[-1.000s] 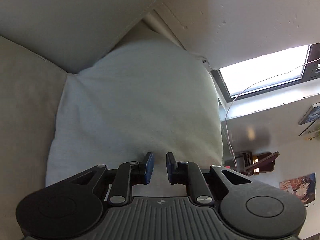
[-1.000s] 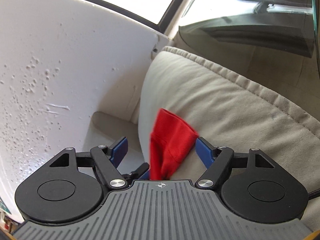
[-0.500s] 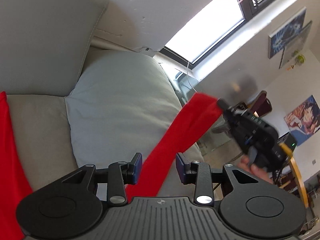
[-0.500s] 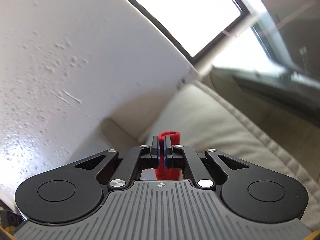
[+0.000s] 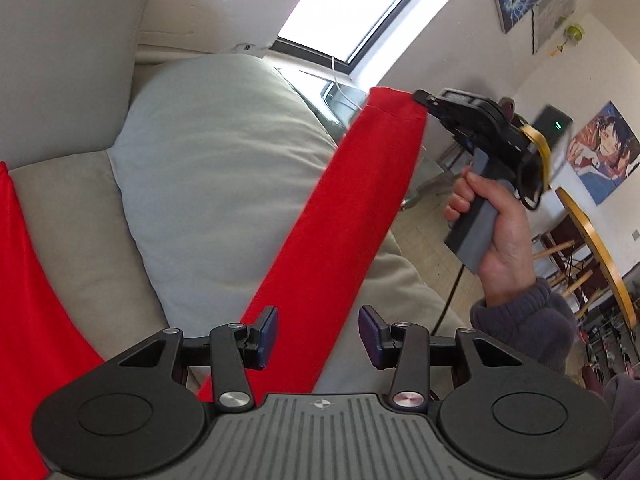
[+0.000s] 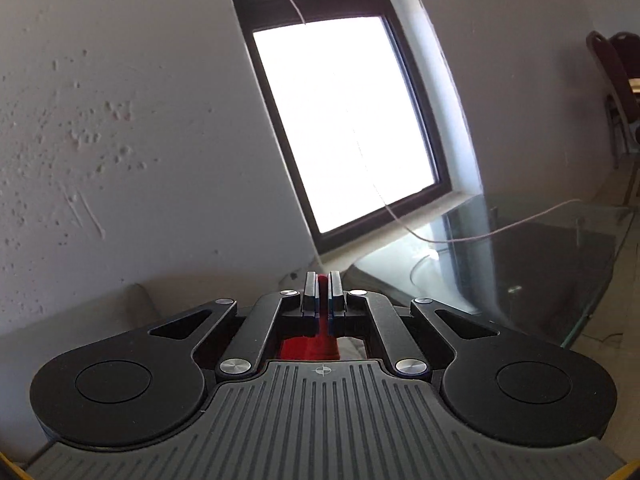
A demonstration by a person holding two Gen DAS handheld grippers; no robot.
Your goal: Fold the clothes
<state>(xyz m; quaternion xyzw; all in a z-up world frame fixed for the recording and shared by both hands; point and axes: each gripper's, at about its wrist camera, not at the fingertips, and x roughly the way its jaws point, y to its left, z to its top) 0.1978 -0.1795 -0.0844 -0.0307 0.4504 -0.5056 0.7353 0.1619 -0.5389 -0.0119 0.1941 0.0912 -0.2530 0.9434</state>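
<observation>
- A red garment (image 5: pixel 340 216) of smooth, matte cloth is stretched as a long flat band, running diagonally from the lower middle of the left wrist view up to the upper right; a hemmed edge is seen at its upper end.
- A second part of the same red cloth (image 5: pixel 36 320) is seen along the left edge, lying over the sofa seat.
- The upper end of the band is pinched by the right gripper (image 5: pixel 420 98), whose jaws are closed tight on the hem; in the right wrist view only a thin red sliver (image 6: pixel 321 308) is visible between the pressed pads.
- The right gripper's grey handle is held by a hand (image 5: pixel 496 232) with a dark knitted sleeve (image 5: pixel 532 324) at the wrist.
- The lower part of the band passes between the jaws of the left gripper (image 5: pixel 318 338); these jaws are opening, stand partly apart, and the blue pads are not pressed on the cloth.
- A plump, pale grey cushion (image 5: pixel 216 168) with a soft rounded shape lies behind the band.
- The cushion rests on a beige upholstered sofa (image 5: pixel 68 60) with seamed cushions.
- A rough white plaster wall (image 6: pixel 120 120) and a dark-framed window (image 6: pixel 344 120) are seen beyond.
- A glass-topped bench (image 6: pixel 520 264) stands below the window, with a thin cable draped across it.
</observation>
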